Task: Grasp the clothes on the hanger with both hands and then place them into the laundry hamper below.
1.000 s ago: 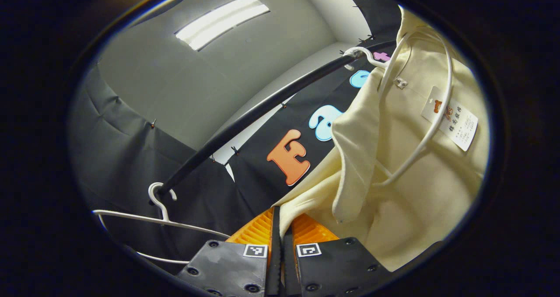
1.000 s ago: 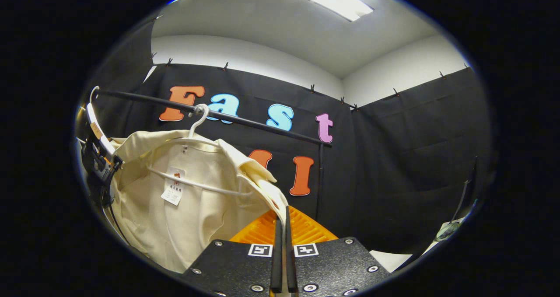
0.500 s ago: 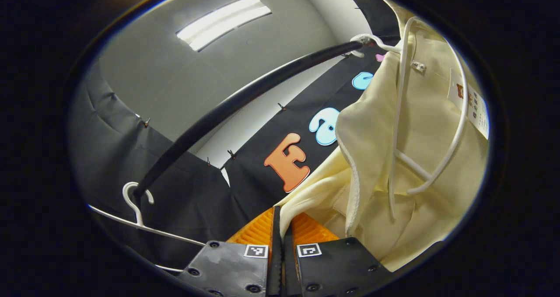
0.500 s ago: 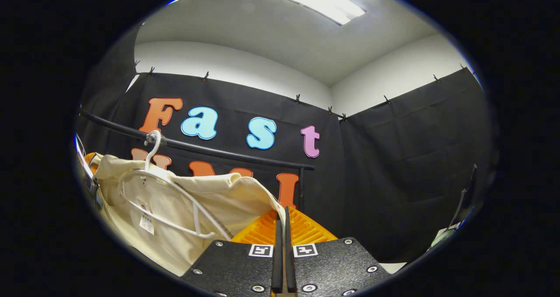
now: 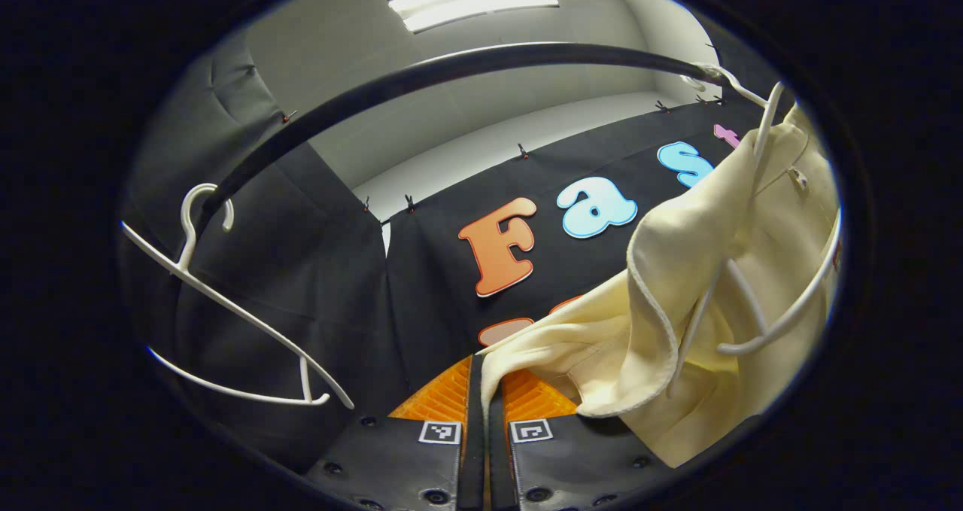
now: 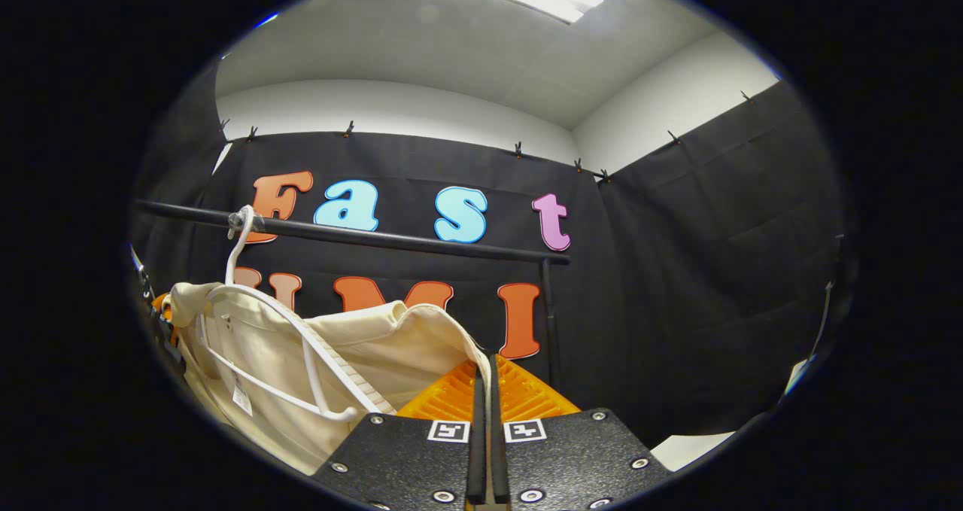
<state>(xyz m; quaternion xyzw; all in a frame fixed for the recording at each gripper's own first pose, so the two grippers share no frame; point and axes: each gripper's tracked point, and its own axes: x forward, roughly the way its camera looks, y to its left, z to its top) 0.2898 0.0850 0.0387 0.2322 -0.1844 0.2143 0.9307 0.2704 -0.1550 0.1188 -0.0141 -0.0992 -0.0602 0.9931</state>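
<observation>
Under the rail (image 6: 391,240), both jaws pinch the cream garment (image 5: 722,285), slack across its white hanger (image 6: 301,345).

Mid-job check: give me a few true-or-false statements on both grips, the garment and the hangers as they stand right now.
1. The left gripper is shut on the cream garment. True.
2. The right gripper is open. False: it is shut on the garment's edge.
3. The garment's white hanger hooks on the black rail. True.
4. The empty hanger carries a shirt. False: it hangs bare.
5. The garment is fully off its hanger. False: the hanger remains inside it.
</observation>
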